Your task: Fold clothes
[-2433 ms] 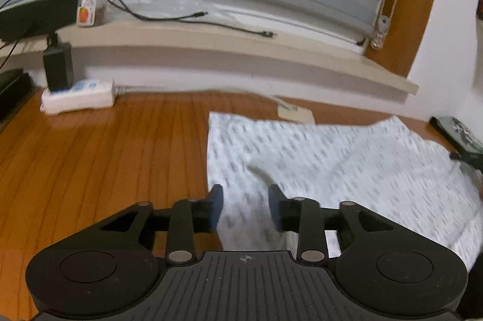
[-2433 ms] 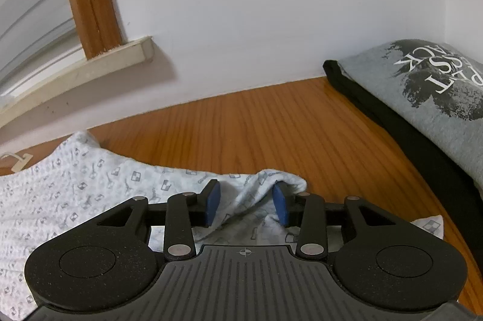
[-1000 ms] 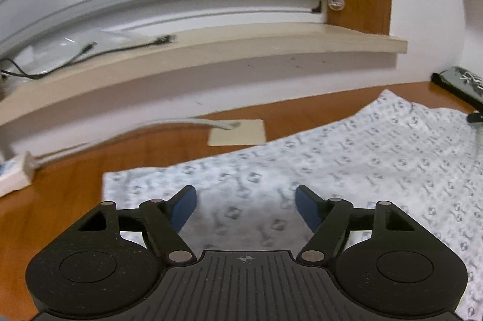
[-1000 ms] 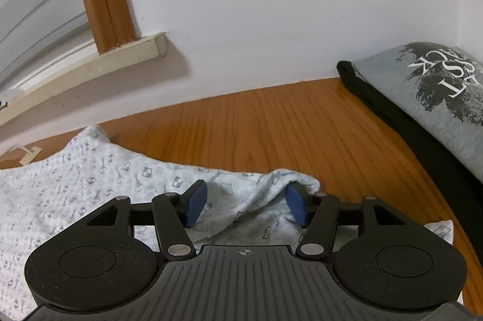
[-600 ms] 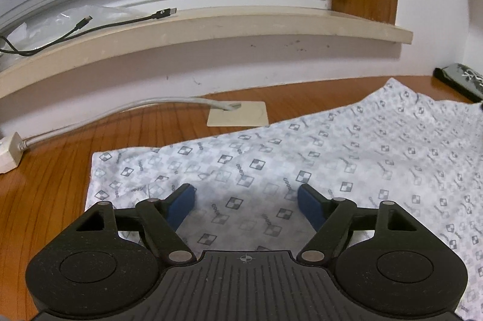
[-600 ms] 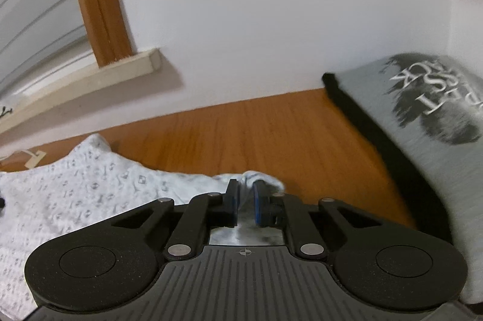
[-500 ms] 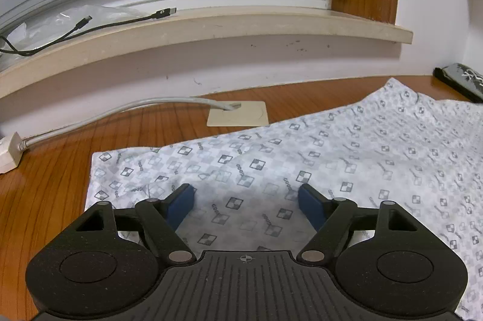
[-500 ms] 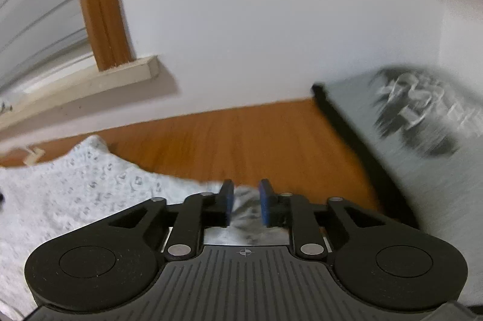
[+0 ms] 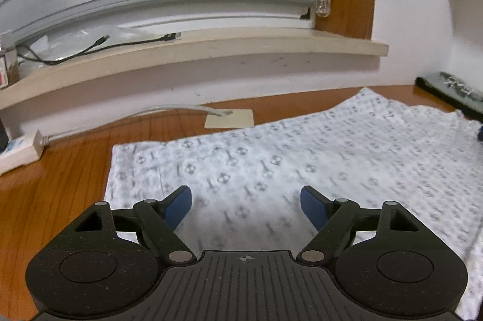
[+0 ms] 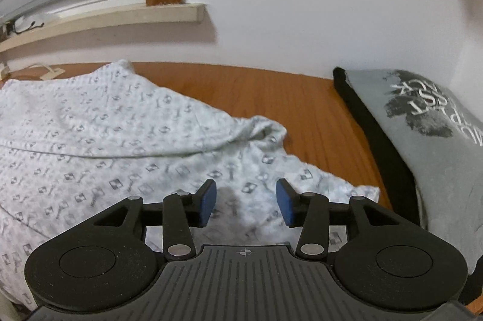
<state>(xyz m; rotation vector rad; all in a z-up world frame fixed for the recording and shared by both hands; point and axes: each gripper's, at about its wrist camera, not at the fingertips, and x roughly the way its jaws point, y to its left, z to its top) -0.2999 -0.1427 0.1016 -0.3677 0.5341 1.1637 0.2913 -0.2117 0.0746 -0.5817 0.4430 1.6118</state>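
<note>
A white garment with a small grey print [image 9: 302, 158] lies spread flat on the wooden table [image 9: 54, 194]. My left gripper [image 9: 245, 204] hovers open over its left part, with nothing between the blue pads. In the right wrist view the same printed garment [image 10: 120, 146] shows a folded-over flap with a raised, rumpled corner at its right end. My right gripper [image 10: 246, 201] is open just above the cloth near that corner, and holds nothing.
A stack of folded grey and black shirts [image 10: 422, 140] lies at the table's right edge. A window sill [image 9: 193, 52] with black cables runs along the back wall. A white power strip [image 9: 18, 149], its cable and a beige pad [image 9: 229, 118] sit behind the garment.
My right gripper shut on the garment's right corner, then opened and drew back, leaving the corner rumpled. My left gripper opened wide earlier and has shifted slightly over the cloth.
</note>
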